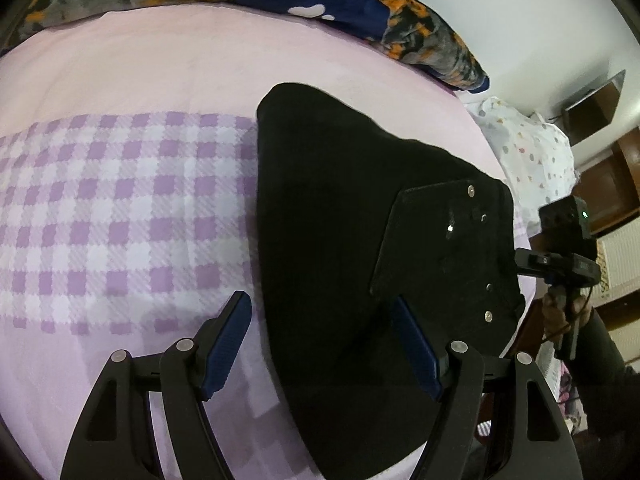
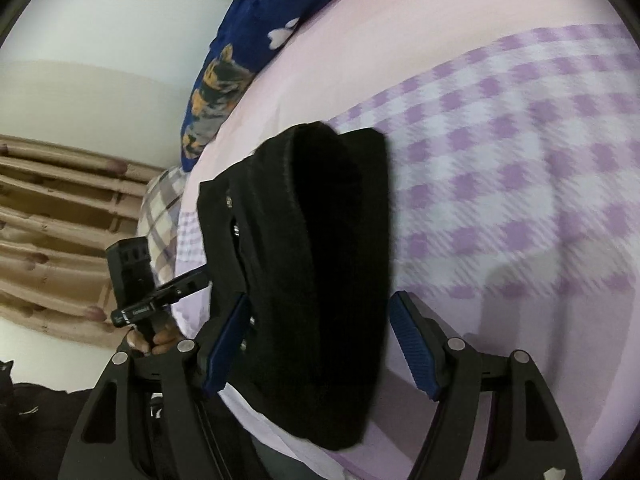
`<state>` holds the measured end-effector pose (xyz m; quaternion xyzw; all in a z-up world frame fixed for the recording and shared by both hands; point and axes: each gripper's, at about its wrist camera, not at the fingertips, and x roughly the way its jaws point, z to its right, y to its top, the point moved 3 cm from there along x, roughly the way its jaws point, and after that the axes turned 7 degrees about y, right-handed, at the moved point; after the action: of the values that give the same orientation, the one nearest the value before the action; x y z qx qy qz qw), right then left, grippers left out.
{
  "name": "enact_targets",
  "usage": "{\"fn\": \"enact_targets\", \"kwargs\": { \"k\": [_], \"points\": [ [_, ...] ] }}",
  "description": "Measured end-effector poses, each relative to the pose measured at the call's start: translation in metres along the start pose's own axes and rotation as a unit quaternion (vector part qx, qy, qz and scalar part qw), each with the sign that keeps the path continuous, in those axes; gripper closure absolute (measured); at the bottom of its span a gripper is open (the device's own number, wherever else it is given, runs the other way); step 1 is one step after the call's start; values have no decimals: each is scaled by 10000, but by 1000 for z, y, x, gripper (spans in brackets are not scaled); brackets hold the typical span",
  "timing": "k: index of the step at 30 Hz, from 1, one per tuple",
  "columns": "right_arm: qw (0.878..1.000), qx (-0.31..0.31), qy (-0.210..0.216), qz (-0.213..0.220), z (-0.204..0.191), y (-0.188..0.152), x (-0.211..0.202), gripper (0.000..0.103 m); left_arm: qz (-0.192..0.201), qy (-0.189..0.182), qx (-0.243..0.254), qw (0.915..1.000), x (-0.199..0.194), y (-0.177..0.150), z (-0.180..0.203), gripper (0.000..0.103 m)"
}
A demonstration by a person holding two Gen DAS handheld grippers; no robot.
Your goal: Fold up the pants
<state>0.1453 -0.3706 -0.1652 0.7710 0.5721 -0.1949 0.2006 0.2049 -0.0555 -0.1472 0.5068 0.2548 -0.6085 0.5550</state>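
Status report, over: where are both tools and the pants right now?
Left tool open, right tool open, nothing held. Black pants lie folded on the checked bedsheet, under both tools. Nothing in the way.

Both grippers angle downward, left gripper point(image 1: 322, 344) and right gripper point(image 2: 320, 344), jaws spread wide, gripping nothing.

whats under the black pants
The black pants lie on a pink sheet with a purple checked band that runs in under them. Whatever else lies beneath the cloth is covered.
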Motion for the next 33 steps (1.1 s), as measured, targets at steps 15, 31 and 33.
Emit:
{"fn": "enact_targets", "kwargs": {
  "k": [15,31,33],
  "points": [
    [9992,-169,372,-34,-7,20,22,33,156,-650,-430,9968,7,9,-10,40],
    [9988,-304,236,298,-11,17,22,32,91,-1133,-869,9897,17,13,-9,58],
    [9986,-238,192,422,-11,14,22,33,113,-924,-851,9920,16,14,-5,62]
  ]
}}
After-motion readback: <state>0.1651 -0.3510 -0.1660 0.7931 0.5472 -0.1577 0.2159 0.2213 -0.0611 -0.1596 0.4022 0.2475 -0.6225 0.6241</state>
